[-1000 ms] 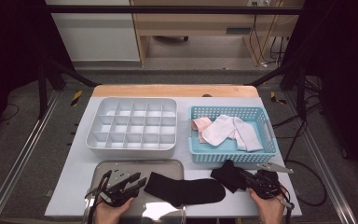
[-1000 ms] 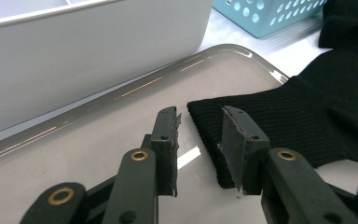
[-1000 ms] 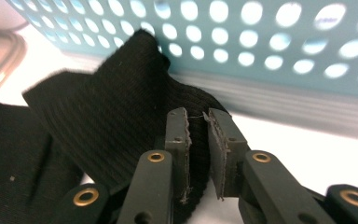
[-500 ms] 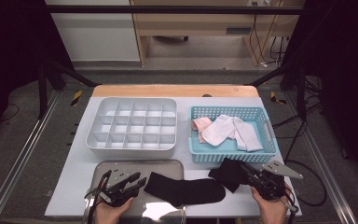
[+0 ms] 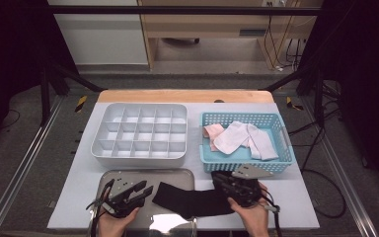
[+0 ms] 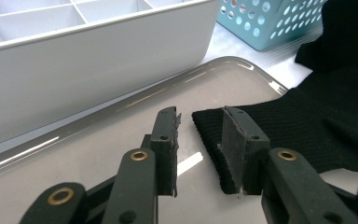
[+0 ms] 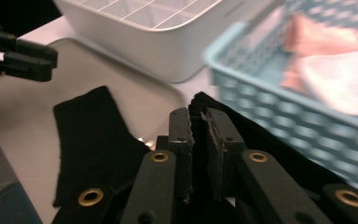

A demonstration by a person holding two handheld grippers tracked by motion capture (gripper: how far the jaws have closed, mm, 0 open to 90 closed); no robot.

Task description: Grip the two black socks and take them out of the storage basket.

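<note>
Black sock (image 5: 192,201) lies flat across the near end of the grey metal tray (image 5: 128,175), cuff end toward the left gripper, the other end off the tray's right edge on the white table (image 5: 301,197).

Right gripper (image 5: 225,183): jaws nearly together, pinching a fold of the sock's right end; right gripper view shows black fabric (image 7: 200,112) bunched between the pads. Jaws have just been closing, fabric between them.

Left gripper (image 5: 145,189): released, jaws apart over the tray. In the left gripper view the sock's cuff edge (image 6: 205,126) sits just beside the right-hand jaw, not pinched.

Containers:
- White divided organizer box (image 5: 139,133), grid of small compartments, sits behind the tray at table left. Compartments look bare from the high view.
- Light blue plastic basket (image 5: 281,133), behind the right gripper, just beside the organizer. Holds loose socks: white socks (image 5: 242,138) piled mid-basket, one pink sock (image 5: 211,132) at its left end.
- Tray holds the sock's left part.
</note>
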